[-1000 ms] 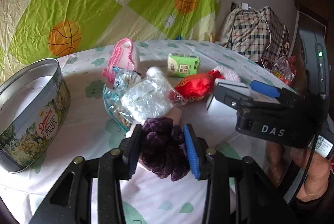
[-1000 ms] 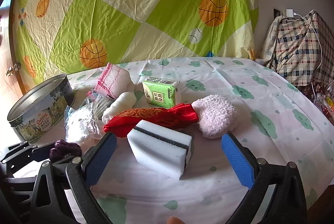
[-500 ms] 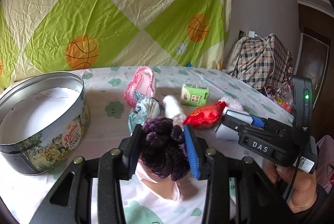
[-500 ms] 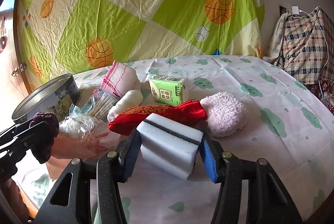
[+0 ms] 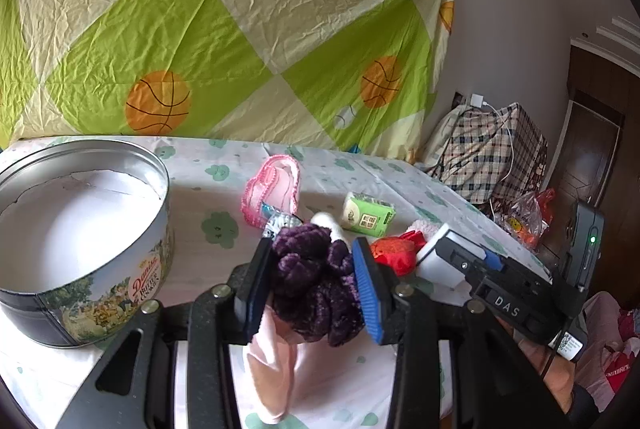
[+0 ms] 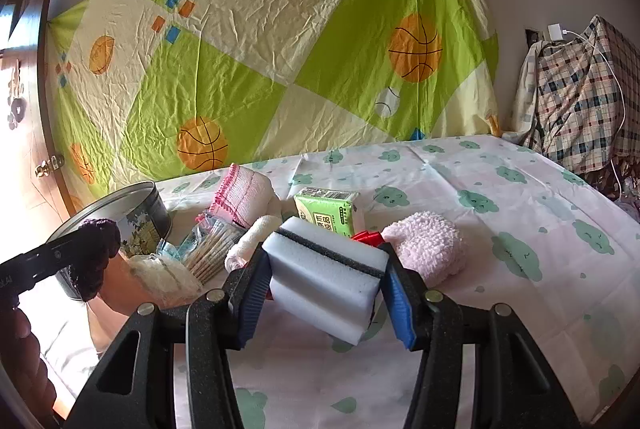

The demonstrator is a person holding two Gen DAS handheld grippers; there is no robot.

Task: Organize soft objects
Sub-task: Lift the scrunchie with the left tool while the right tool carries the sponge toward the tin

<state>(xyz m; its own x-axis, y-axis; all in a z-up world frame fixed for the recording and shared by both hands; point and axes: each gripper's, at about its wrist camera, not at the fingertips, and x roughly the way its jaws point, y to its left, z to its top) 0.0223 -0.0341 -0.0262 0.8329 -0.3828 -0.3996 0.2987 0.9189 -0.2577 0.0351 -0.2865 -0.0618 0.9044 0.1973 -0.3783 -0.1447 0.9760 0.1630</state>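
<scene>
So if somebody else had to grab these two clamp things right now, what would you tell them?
Left gripper: shut on a purple scrunchie, with a pale pink cloth hanging below it, lifted beside the cookie tin.
Right gripper: shut on a white sponge.
On the table: green tissue pack, pink fluffy pad, red fabric item, pink-edged cloth, bag of cotton swabs.
Done: nothing visible in the tin.
Left: everything, I'd guess into the tin.

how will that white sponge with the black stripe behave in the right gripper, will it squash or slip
The sponge looks like soft foam, so it probably gives a little under the right gripper. It likely weighs little for its bulk. The pads grip its flat ends, so slipping seems unlikely.
</scene>
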